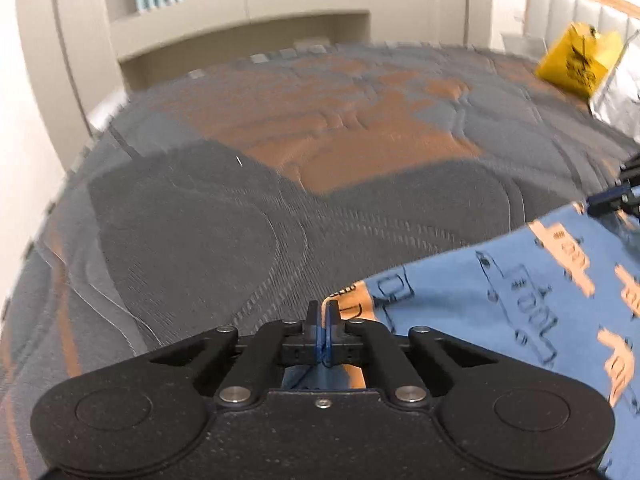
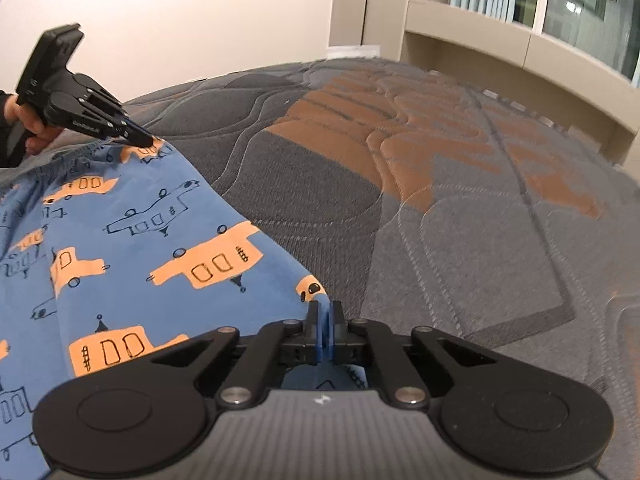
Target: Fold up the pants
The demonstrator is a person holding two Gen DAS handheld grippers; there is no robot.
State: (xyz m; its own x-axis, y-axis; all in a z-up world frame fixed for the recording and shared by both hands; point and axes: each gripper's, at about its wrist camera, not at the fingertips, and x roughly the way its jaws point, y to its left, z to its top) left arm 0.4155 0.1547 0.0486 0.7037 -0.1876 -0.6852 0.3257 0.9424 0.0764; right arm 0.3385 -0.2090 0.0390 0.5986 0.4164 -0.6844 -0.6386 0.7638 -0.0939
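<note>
Blue pants (image 2: 132, 240) printed with orange vehicles lie on a grey and orange quilted bed (image 2: 440, 200). In the right wrist view my right gripper (image 2: 325, 312) is shut on the pants' near edge, blue cloth pinched between its pads. The left gripper (image 2: 146, 141) shows at the far left, held by a hand, its tips shut on the elastic waistband corner. In the left wrist view my left gripper (image 1: 325, 312) is shut on a corner of the pants (image 1: 520, 300), with a fold of cloth standing up between the fingers. The right gripper (image 1: 612, 196) shows at the right edge, on the cloth's far corner.
A yellow bag (image 1: 576, 60) and a silvery pillow (image 1: 620, 92) sit near the padded headboard (image 1: 568, 8). A beige window ledge (image 2: 500, 48) and curtains run along the bed's far side. A plain wall (image 2: 180, 12) stands behind the bed.
</note>
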